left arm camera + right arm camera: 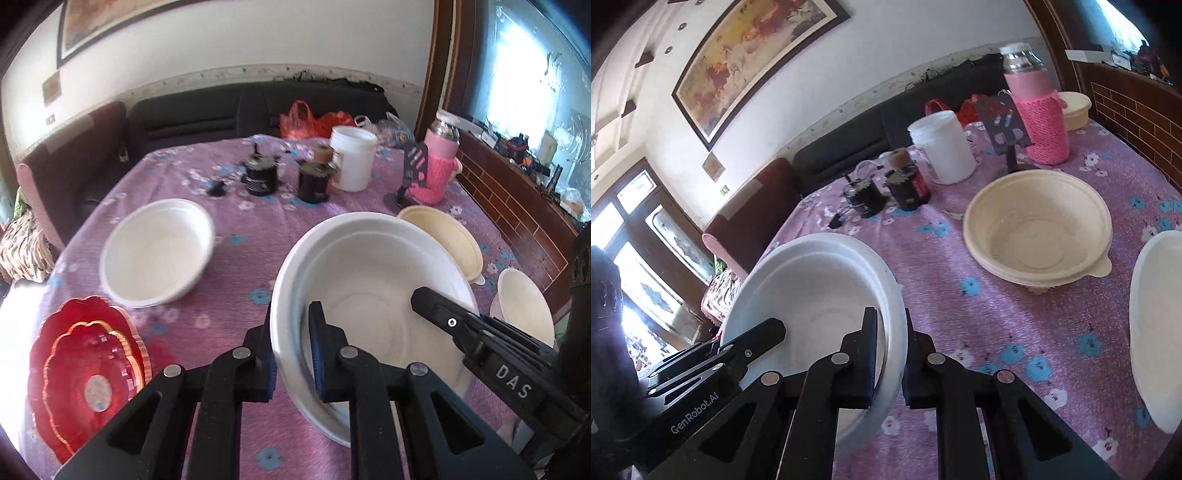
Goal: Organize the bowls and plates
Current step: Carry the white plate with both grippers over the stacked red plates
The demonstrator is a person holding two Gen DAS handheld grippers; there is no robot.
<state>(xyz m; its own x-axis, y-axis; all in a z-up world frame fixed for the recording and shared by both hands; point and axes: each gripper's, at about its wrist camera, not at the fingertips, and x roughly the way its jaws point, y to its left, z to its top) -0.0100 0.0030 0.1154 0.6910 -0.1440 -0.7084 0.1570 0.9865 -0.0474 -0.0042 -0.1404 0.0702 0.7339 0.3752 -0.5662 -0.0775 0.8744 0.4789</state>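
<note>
Left gripper (291, 354) clamps the left rim of a white foam bowl (369, 295), one finger inside, one outside. Right gripper (890, 354) pinches the same bowl's right rim, jaws nearly closed on it. The bowl sits tilted, near centre over the purple floral tablecloth (236, 258). Second white foam bowl (159, 251) lies left; cream plastic bowl (1038, 229) far right; red scalloped glass plates (85, 373) stacked near left.
</note>
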